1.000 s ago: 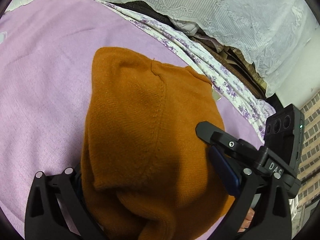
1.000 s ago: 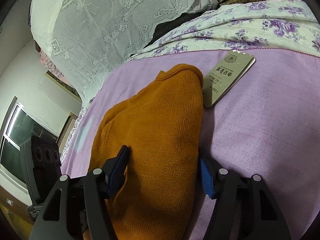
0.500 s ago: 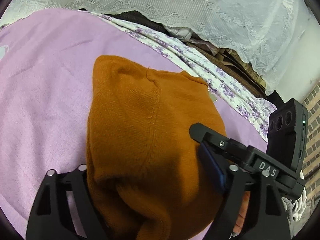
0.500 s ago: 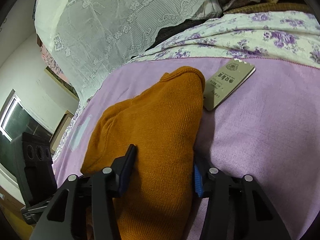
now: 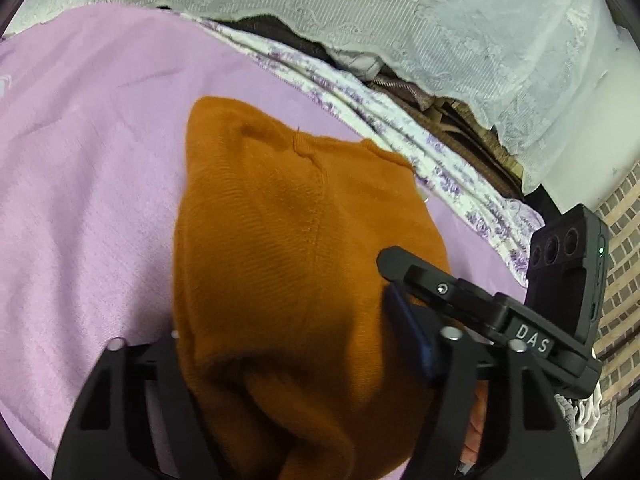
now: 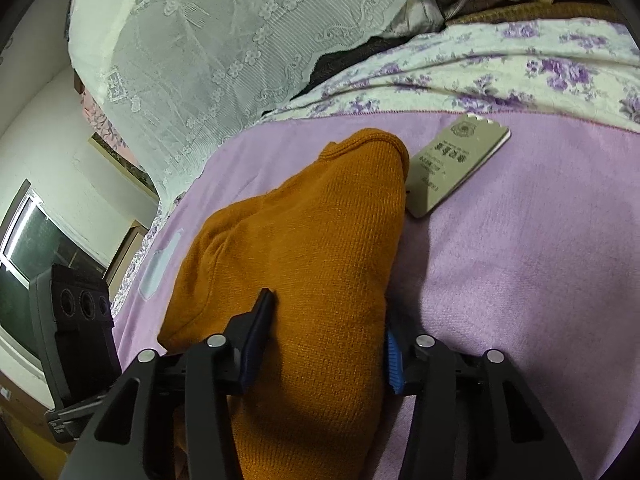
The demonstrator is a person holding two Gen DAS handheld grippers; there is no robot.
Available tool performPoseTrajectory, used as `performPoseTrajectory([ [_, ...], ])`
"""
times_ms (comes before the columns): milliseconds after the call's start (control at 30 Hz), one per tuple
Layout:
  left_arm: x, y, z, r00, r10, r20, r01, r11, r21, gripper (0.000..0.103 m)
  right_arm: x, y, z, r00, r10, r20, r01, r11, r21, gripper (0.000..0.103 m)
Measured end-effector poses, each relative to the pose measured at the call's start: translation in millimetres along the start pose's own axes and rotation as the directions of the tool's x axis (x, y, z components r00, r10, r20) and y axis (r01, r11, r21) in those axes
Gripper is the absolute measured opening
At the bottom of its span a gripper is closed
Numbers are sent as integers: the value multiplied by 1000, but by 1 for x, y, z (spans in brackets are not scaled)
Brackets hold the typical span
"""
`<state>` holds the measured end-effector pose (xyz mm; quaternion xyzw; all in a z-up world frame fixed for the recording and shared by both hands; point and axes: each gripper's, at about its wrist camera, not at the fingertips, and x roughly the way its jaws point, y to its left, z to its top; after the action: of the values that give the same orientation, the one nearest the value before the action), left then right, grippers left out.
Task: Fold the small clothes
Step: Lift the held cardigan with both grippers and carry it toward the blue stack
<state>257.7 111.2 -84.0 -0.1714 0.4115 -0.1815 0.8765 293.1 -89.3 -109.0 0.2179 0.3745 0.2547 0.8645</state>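
As both grippers draw in on the near edge of the orange knit (image 5: 288, 248), the left gripper (image 5: 296, 356) and right gripper (image 6: 324, 344) each pinch its bunched fabric. A second ago their jaws stood wider. It lies on the purple sheet (image 6: 520, 248), beside a tag (image 6: 452, 168); lifting for a fold seems next.

Sweater (image 5: 288, 264): orange knit cloth, fine ribbed weave, matt, raised seam down middle. Blanket (image 6: 520, 260): lilac cloth, soft, slightly fuzzy, matt. Tag (image 6: 452, 168): grey-beige card, smooth, printed, serrated top edge, beside sweater's far corner. Sheet (image 6: 520, 68): pale floral-print cloth, smooth, along blanket's far edge. Lace (image 6: 248, 40): white, sheer, embroidered flower pattern. Left hand-held gripper (image 5: 288, 344): matt black plastic, bright metal screw heads, blue pad. Right hand-held gripper (image 6: 328, 344): same black plastic, ridged blue pad (image 6: 394, 364). Wall (image 5: 620, 240): brick, rough.
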Motion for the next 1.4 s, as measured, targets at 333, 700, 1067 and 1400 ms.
performPoseTrajectory([
  [333,-18,-7,-2,998,-20,51,19,999,28,43,-14,8,-2,999,-1,46,3,999,-39,42],
  [700,-44,-18,-14,995,13,95,-18,998,53,41,-31,25,-8,999,27,44,-24,996,-82,40],
  [1067,-85,-14,-40,990,56,130,-58,998,16,41,-41,56,-30,998,68,11,-66,990,-126,40],
  [1400,-122,-9,-69,983,99,154,-100,995,-4,41,-55,82,-62,995,97,-20,-99,982,-158,40],
])
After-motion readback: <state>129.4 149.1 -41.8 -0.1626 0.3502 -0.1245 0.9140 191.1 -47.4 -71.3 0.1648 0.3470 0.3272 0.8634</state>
